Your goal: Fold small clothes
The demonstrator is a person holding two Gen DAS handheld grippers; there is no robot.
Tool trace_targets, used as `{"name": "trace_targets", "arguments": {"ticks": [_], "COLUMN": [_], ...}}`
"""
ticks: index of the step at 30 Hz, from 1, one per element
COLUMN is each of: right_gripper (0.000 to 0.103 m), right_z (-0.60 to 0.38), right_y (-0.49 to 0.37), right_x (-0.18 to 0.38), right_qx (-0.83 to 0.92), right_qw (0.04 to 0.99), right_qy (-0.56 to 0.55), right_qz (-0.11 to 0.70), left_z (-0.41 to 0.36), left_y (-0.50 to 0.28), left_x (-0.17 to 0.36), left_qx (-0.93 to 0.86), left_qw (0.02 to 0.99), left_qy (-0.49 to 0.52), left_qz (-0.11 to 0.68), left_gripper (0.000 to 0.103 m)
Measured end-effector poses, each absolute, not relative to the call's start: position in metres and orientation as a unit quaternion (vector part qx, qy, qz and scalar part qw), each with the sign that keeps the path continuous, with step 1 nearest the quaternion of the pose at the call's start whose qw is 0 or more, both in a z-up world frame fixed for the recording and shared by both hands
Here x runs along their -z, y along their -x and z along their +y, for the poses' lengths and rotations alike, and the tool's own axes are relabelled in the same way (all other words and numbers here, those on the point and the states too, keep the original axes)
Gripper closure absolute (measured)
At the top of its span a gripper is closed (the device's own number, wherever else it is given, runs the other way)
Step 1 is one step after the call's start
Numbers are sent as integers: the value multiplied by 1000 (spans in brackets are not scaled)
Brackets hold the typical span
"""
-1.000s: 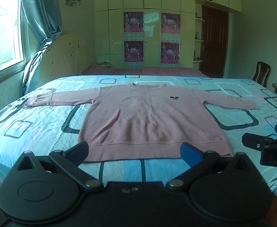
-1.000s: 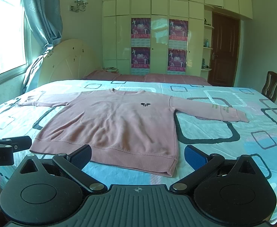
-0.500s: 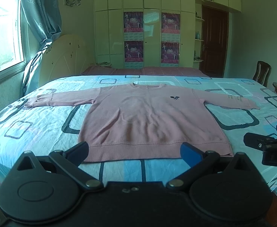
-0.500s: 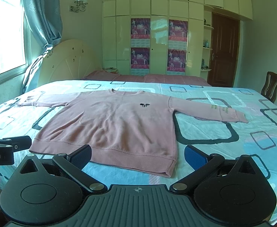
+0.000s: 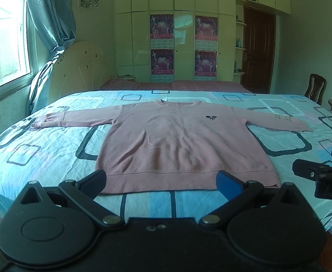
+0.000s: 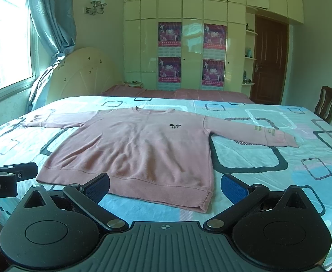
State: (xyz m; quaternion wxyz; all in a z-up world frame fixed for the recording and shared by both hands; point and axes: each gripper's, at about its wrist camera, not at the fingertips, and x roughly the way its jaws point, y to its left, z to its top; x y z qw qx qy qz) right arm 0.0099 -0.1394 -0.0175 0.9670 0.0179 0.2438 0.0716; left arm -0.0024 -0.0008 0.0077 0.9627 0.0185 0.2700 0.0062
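A pink long-sleeved sweatshirt (image 5: 179, 140) lies flat, front up, on the bed with both sleeves spread out; it also shows in the right wrist view (image 6: 138, 151). Its hem faces me. My left gripper (image 5: 163, 181) is open and empty, just in front of the hem's middle. My right gripper (image 6: 166, 187) is open and empty, near the hem's right corner (image 6: 204, 204). Each gripper shows at the edge of the other's view: the right one (image 5: 320, 172) and the left one (image 6: 7, 174).
The bed has a light blue sheet (image 5: 52, 149) with dark rectangle patterns. A cream headboard (image 5: 80, 68) and curtained window (image 5: 5, 45) stand at the left. A wardrobe (image 5: 184, 34) with posters is at the back, and a wooden chair (image 5: 316, 89) at the right.
The right wrist view has crept slightly toward the sweatshirt. The left gripper has barely moved. Both stay open.
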Motion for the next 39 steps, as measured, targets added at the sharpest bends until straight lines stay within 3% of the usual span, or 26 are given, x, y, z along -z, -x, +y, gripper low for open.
{"name": "trace_targets", "arguments": {"ticks": [39], "right_gripper": [0], "right_z": [-148], "right_y": [-32], "right_x": [8], "right_qx": [-61], "right_qw": [971], "right_qy": [-20], "right_qz": [231], "left_z": [-7], "left_y": [-24], "left_x": [-18], "left_qx": [-3], "left_qw": [967], "left_qy": [-21], "left_qz": [254], "left_gripper": [0]}}
